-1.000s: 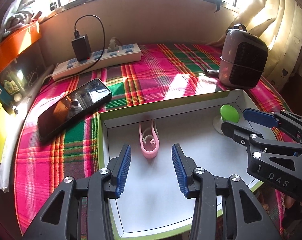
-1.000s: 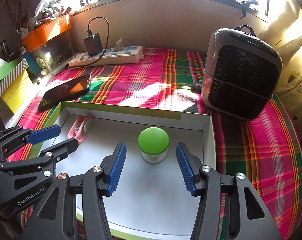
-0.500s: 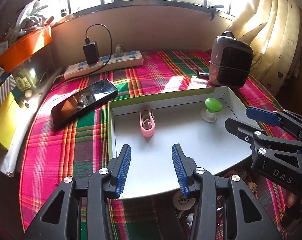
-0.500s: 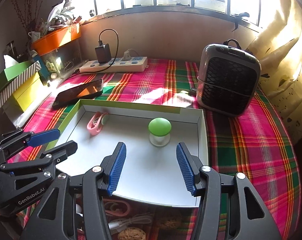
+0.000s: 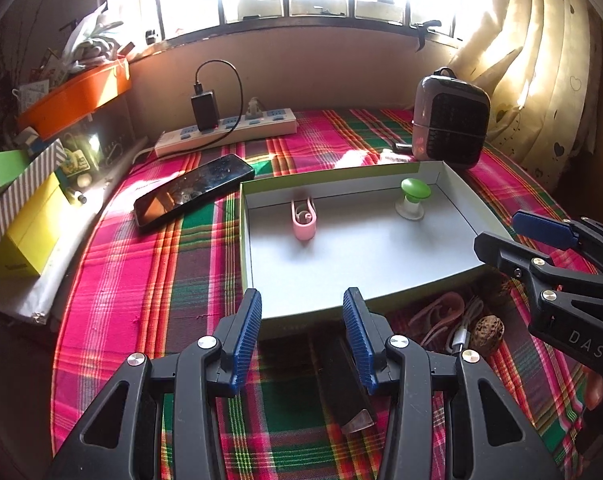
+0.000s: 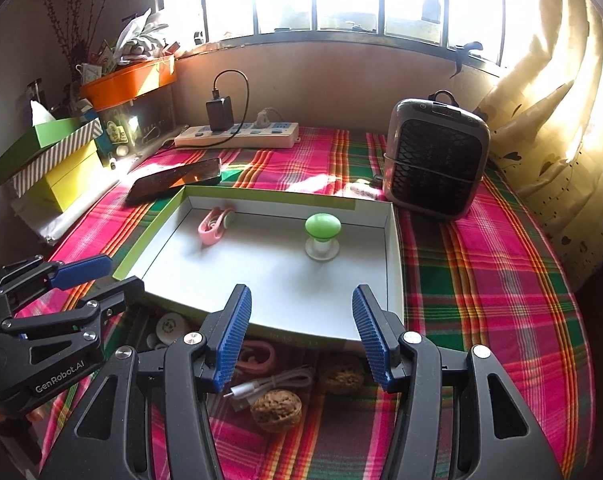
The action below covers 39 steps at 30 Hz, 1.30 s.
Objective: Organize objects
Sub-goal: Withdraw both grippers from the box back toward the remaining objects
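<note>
Two items, a pink clip point(image 5: 303, 222) and a green knob point(image 5: 414, 196), lie in the white tray point(image 5: 381, 264). Both grippers, left point(image 5: 301, 338) and right point(image 6: 301, 338), have pulled back with fingers released and empty, revealing walnuts point(image 6: 276, 410) and a cable point(image 6: 269, 386) on the surface to sort next.

Wide bare floor inside the shallow box lid point(image 6: 393, 264), broken only by a pink clip point(image 6: 215, 226) near its far left corner and a green-topped knob point(image 6: 322, 236) toward the far right. Clutter crowding the plaid worktop point(image 6: 481, 280) just before the lid's near edge: two walnuts point(image 6: 276, 410), a white cable point(image 6: 269, 386), a pink loop point(image 6: 257, 356). Open cloth on the right, blocked farther back by a grey heater point(image 6: 435, 160). Phone point(image 5: 193, 188) and power strip point(image 5: 229, 130) barring the far left.
</note>
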Each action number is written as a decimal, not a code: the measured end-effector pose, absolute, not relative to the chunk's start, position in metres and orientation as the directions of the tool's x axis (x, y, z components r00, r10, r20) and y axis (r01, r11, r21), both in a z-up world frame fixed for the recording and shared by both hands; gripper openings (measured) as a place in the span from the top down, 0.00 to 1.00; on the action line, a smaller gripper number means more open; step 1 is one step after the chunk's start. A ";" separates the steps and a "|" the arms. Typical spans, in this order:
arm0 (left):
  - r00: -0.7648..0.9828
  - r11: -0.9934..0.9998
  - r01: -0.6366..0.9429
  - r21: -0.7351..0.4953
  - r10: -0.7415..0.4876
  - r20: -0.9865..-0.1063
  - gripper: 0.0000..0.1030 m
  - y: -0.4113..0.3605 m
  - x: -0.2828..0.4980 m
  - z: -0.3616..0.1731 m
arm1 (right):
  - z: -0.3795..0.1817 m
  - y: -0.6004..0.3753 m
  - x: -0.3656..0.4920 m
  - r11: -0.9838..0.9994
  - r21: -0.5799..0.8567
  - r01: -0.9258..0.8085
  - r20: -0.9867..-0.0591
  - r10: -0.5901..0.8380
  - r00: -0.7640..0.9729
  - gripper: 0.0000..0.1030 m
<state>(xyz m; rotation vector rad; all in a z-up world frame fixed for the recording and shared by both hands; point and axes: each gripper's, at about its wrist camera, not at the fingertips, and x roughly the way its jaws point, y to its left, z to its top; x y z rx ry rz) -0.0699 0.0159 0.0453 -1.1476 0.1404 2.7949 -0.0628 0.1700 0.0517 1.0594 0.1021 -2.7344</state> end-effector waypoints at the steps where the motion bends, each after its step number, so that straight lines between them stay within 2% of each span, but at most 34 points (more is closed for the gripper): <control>1: -0.707 -0.989 -0.144 0.039 0.075 -0.704 0.60 0.015 -0.067 0.045 | 0.051 0.170 -0.060 -0.976 0.013 0.218 -0.674 -0.170 -0.719 0.48; 5: -0.709 -0.989 -0.136 0.055 0.058 -0.703 0.60 0.013 -0.058 0.044 | 0.045 0.172 -0.050 -0.976 0.011 0.218 -0.681 -0.167 -0.713 0.47; 17: -0.683 -0.987 -0.158 -0.012 0.118 -0.721 0.60 0.001 -0.039 0.033 | 0.036 0.181 -0.031 -0.980 0.017 0.199 -0.692 -0.155 -0.705 0.45; 33: -0.598 -0.956 -0.220 -0.196 0.291 -0.747 0.53 -0.002 -0.036 0.014 | 0.017 0.193 -0.017 -0.983 0.045 0.180 -0.722 -0.156 -0.674 0.45; 39: -0.588 -0.964 -0.209 -0.165 0.259 -0.766 0.52 0.004 -0.040 0.007 | 0.016 0.193 -0.016 -0.982 0.050 0.182 -0.723 -0.161 -0.672 0.45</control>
